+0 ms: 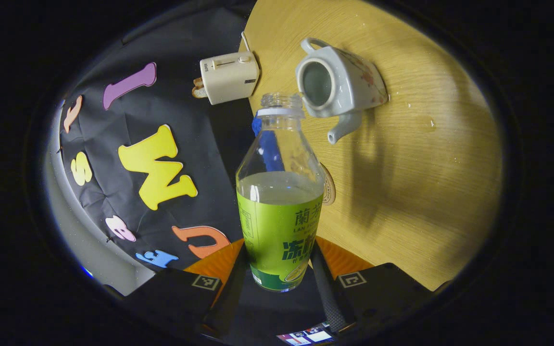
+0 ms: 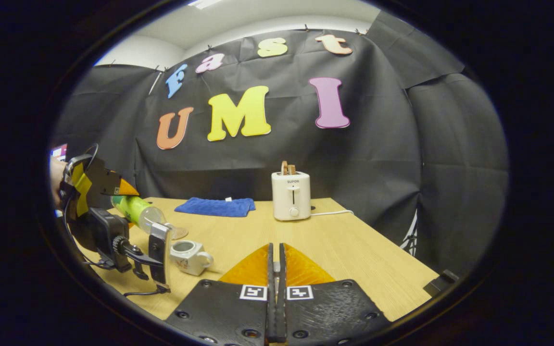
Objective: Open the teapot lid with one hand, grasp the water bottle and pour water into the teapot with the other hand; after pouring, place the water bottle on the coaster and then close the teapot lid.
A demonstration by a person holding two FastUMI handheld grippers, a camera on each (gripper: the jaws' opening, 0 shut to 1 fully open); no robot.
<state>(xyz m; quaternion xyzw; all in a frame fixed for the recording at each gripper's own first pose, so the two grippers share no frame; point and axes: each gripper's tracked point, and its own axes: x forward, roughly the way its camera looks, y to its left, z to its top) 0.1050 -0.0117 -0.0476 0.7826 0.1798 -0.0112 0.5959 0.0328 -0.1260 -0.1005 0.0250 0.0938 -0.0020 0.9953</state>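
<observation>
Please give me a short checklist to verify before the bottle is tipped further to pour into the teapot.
1. Bottle held by the left gripper: ok.
2. Bottle cap off: ok.
3. Teapot lid off, opening clear: ok.
4. Bottle mouth over the teapot opening: not ok, it is beside the rim.
5. Coaster free for the bottle later: ok.
6. Right gripper holding the lid: cannot tell, its jaws look shut.

Green-labelled clear water bottle (image 1: pixel 279 202); white floral teapot (image 1: pixel 339 84); blue cloth (image 2: pixel 215 206)

The left gripper view looks close along a tilted green-labelled clear bottle (image 1: pixel 279 202) toward the wooden table (image 1: pixel 426 182); the right gripper view faces the booth wall from low over that table (image 2: pixel 354 250). Both share the white ceramic teapot (image 1: pixel 337 84) (image 2: pixel 189 256) and the cream toaster (image 1: pixel 229 77) (image 2: pixel 291 195).
</observation>
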